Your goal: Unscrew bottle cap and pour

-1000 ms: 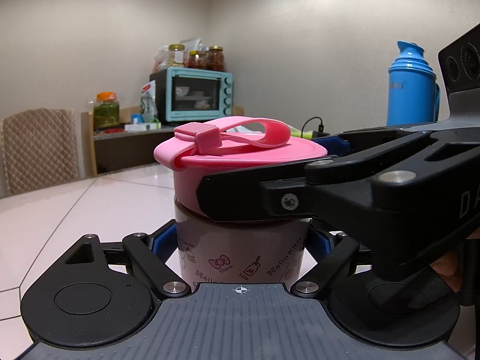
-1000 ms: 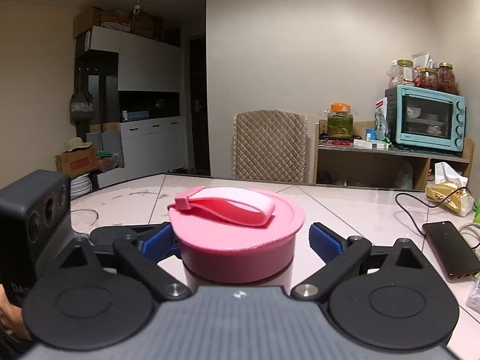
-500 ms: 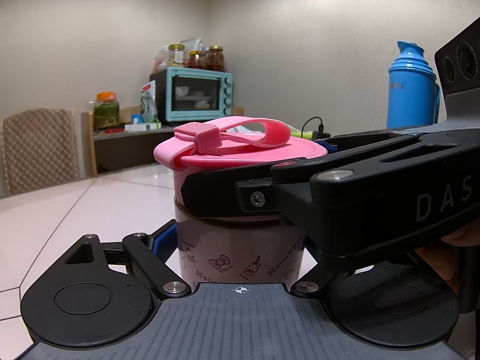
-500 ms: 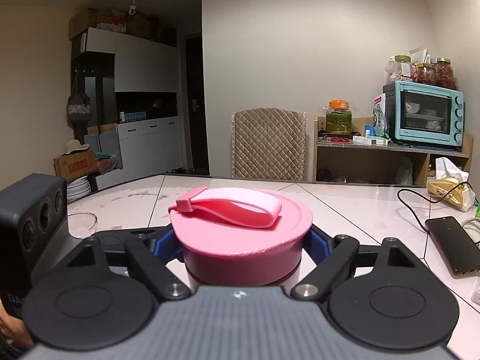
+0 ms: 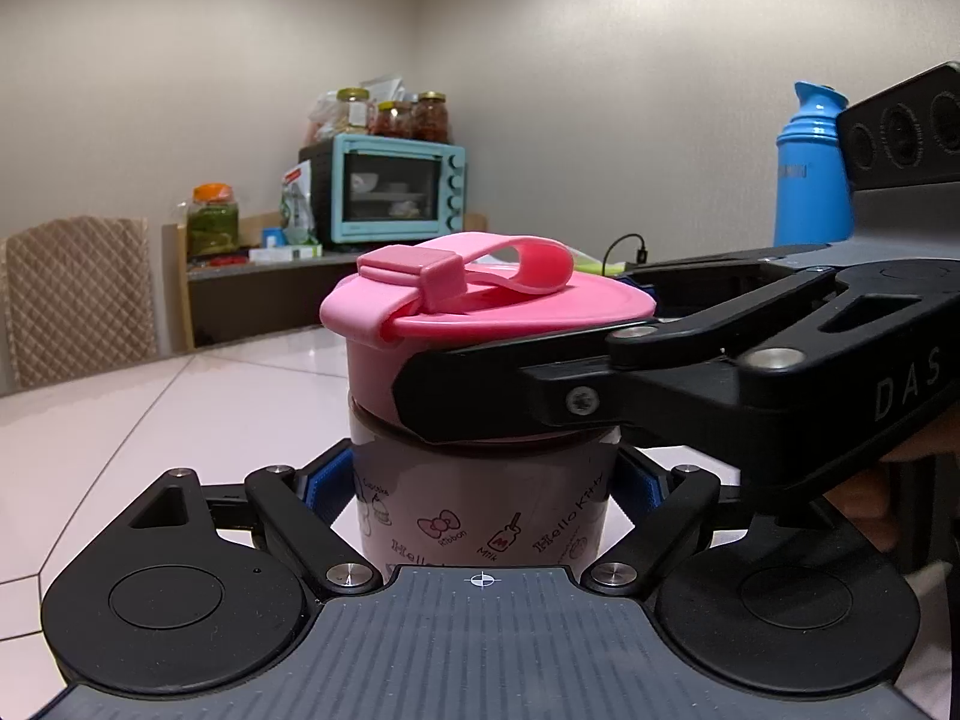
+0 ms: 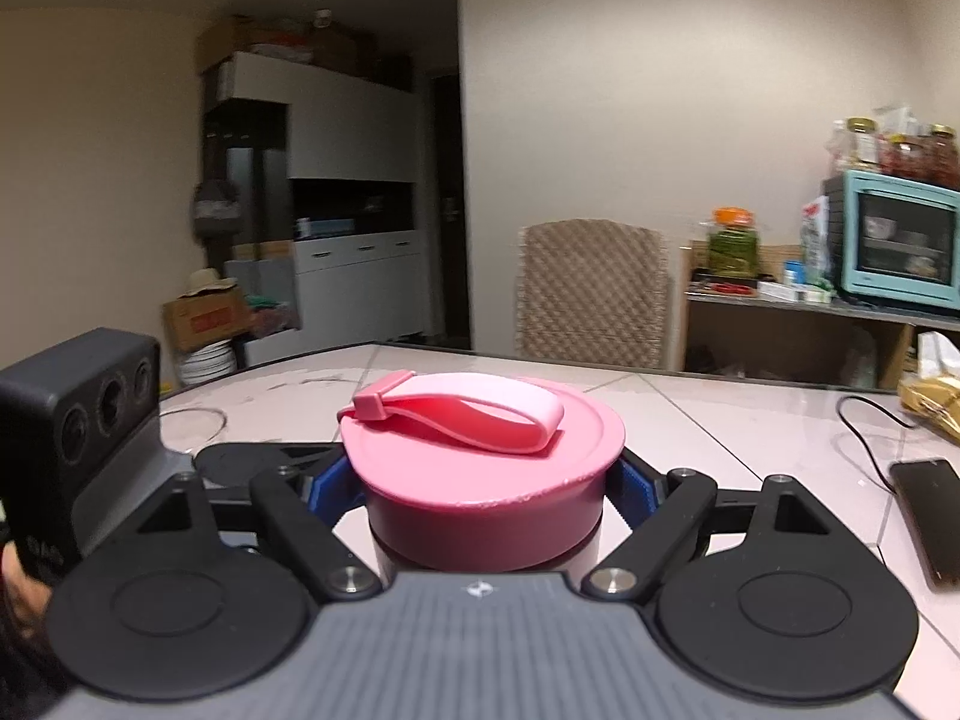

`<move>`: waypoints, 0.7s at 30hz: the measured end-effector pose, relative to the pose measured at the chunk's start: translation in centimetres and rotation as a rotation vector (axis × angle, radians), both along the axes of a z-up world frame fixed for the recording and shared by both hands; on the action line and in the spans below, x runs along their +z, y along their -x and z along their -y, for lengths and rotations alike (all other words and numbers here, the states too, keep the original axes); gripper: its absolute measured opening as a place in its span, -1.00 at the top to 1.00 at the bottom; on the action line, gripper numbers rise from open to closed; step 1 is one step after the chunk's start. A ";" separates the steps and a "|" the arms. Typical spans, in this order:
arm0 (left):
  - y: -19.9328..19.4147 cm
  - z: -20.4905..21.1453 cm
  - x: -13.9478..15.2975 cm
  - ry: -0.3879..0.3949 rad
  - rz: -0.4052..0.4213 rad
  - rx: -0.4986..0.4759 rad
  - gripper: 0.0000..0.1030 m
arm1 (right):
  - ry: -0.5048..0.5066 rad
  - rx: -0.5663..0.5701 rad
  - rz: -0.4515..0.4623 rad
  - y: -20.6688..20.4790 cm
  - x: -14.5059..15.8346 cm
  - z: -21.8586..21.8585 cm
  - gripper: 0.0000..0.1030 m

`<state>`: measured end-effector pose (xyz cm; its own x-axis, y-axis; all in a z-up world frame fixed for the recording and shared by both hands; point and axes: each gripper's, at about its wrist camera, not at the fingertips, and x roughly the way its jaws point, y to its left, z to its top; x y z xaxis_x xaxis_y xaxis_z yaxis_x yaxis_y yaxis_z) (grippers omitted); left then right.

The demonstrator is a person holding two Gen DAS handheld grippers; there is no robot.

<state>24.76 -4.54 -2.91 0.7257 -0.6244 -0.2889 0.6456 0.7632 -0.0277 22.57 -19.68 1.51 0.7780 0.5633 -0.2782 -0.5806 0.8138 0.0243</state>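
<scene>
A pale pink bottle (image 5: 480,510) with printed cartoons stands upright on the white table (image 5: 180,420). It wears a wide pink cap (image 5: 498,324) with a strap loop on top. My left gripper (image 5: 483,483) is shut on the bottle's body, a blue pad on each side. My right gripper (image 6: 486,483) comes in from the right, and its jaws are closing the last bit, with the blue pads pressed on the cap (image 6: 480,474). In the left wrist view its black near finger (image 5: 516,402) crosses the cap's skirt.
A blue thermos (image 5: 810,180) stands at the back right. A black phone (image 6: 930,516) and a cable (image 6: 870,420) lie on the table at the right. A clear glass rim (image 6: 192,417) shows at the left. A chair (image 6: 594,294) and a teal oven (image 5: 390,192) stand beyond the table.
The right gripper's jaws, wide apart a second ago, have closed in onto the cap, and that gripper has turned a little. The left gripper and the bottle have stayed put.
</scene>
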 end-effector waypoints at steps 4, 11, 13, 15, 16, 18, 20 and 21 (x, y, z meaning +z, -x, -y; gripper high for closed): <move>0.0 0.0 0.0 0.000 0.000 0.000 -0.74 | 0.004 0.080 0.003 -0.7 0.0 1.0 -0.66; 0.2 0.0 0.0 0.000 0.000 0.000 -0.74 | -0.049 0.280 -0.010 -2.4 -0.1 3.5 -0.66; 0.2 0.0 0.0 0.000 0.000 0.000 -0.74 | -0.040 0.335 0.000 -2.9 0.0 3.9 -0.66; 0.2 0.0 0.0 0.000 0.000 0.000 -0.74 | -0.035 0.351 0.005 -3.0 0.1 4.0 -0.66; 0.2 0.0 0.0 0.000 0.000 0.000 -0.74 | -0.032 0.355 0.005 -3.0 0.2 4.0 -0.66; 0.2 0.0 0.0 0.000 0.000 0.000 -0.74 | -0.028 0.350 0.005 -2.9 0.4 4.0 -0.67; 0.3 0.0 0.0 0.000 0.000 0.000 -0.74 | -0.021 0.316 0.001 -2.5 0.8 3.7 -0.73; 0.3 0.0 0.0 0.001 0.000 0.000 -0.74 | -0.014 0.298 0.005 -2.3 0.9 3.5 -0.87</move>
